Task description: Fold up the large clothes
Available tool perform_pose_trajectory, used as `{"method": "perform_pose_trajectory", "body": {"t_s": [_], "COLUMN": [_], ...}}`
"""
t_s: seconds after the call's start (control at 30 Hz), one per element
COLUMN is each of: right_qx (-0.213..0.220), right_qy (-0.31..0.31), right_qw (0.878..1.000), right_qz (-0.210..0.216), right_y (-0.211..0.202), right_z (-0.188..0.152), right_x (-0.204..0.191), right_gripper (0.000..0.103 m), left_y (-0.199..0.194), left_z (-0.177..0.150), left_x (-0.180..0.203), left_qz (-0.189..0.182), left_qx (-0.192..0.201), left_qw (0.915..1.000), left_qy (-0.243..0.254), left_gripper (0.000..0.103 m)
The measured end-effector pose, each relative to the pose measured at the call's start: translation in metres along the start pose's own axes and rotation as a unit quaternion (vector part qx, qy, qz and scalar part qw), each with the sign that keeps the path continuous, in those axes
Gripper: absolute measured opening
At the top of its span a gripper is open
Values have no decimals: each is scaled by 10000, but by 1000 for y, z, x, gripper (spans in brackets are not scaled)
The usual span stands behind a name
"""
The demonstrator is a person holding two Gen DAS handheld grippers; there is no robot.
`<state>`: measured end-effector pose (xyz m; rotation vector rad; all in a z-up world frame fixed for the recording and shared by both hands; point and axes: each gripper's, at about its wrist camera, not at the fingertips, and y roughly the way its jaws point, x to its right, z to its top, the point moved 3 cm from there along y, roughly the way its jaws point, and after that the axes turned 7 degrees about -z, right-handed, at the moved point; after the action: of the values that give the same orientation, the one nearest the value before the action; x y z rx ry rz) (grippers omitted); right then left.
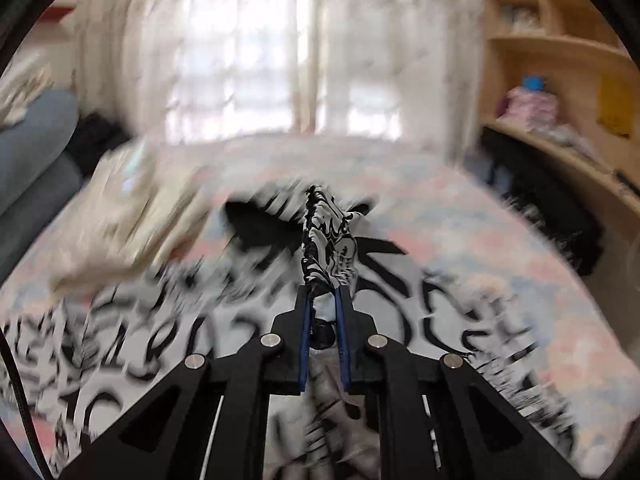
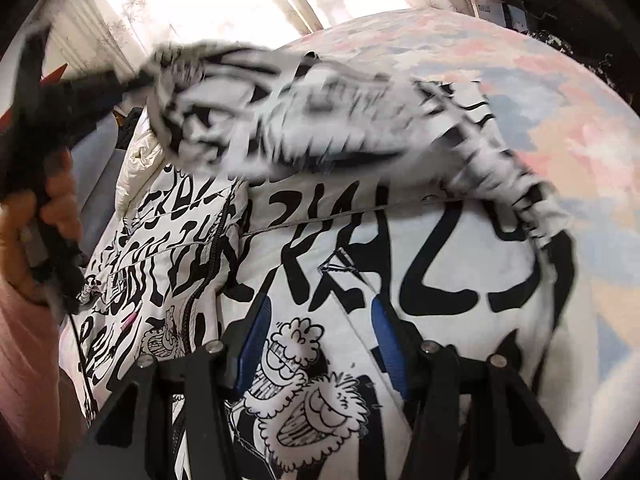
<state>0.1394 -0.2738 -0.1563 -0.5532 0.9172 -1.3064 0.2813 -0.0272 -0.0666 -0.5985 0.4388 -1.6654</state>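
- The work surface is a bed covered with a bedspread in soft patches of pink, pale blue and cream; bare stretches of it show on the far side and to the right of the garment.
- A large white jacket printed with bold black lettering and cartoon figures lies spread over the bedspread, its dark zipper running down the left part in the right wrist view.
- The left gripper has its blue-padded jaws clamped together on a bunched fold of the jacket, which stands up in a narrow ridge ahead of the fingertips.
- In the right wrist view a sleeve of the jacket is drawn up off the bed toward the left gripper at upper left, blurred; a person's hand grips that tool's handle.
- The right gripper has its jaws standing apart over the jacket's cartoon print; the cloth lies flat between them, and whether the pads touch it I cannot tell.
- Beyond the bed a bright window is veiled by sheer curtains.
- A cream quilt or pillow is heaped at the bed's left, with something blue-grey beside it.
- Wooden shelves stand at right, holding a pink bundle.
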Motion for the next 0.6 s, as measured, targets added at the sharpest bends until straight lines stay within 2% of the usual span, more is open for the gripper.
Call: {"method": "perform_pose_trajectory", "body": {"t_s": [0.07, 0.13, 0.2, 0.23, 0.3, 0.37, 0.47, 0.6], "right_qx": [-39, -74, -131, -158, -162, -135, -63, -19], "right_qy": [-1, 46, 120, 162, 244, 311, 496, 850], "right_qw": [9999, 9998, 9997, 9996, 9994, 9993, 9987, 9959], "right_qz": [-106, -167, -188, -183, -161, -139, -138, -294], "right_y": [-4, -8, -12, -15, -22, -27, -31, -8], "right_z": [2, 6, 12, 16, 27, 41, 71, 121], "right_x": [4, 10, 16, 21, 31, 40, 56, 86], "right_gripper": [52, 52, 58, 59, 61, 61, 70, 71], "left_y": [24, 50, 58, 56, 55, 53, 61, 86], "left_z": [-29, -66, -84, -89, -87, -79, -67, -64], "left_x": [-26, -52, -68, -71, -80, -82, -80, -68], "left_qz": [172, 241, 96, -11, -291, -407, -508, -397], "left_qx": [-530, -1213, -1500, -1526, -1510, -1341, -1295, -1677], "left_qw": [9983, 9915, 9864, 9852, 9820, 9821, 9824, 9792], "left_qy": [-185, -403, -667, -775, -1097, -1262, -1248, -1068], "left_gripper": [10, 12, 30, 34, 65, 75, 76, 76]}}
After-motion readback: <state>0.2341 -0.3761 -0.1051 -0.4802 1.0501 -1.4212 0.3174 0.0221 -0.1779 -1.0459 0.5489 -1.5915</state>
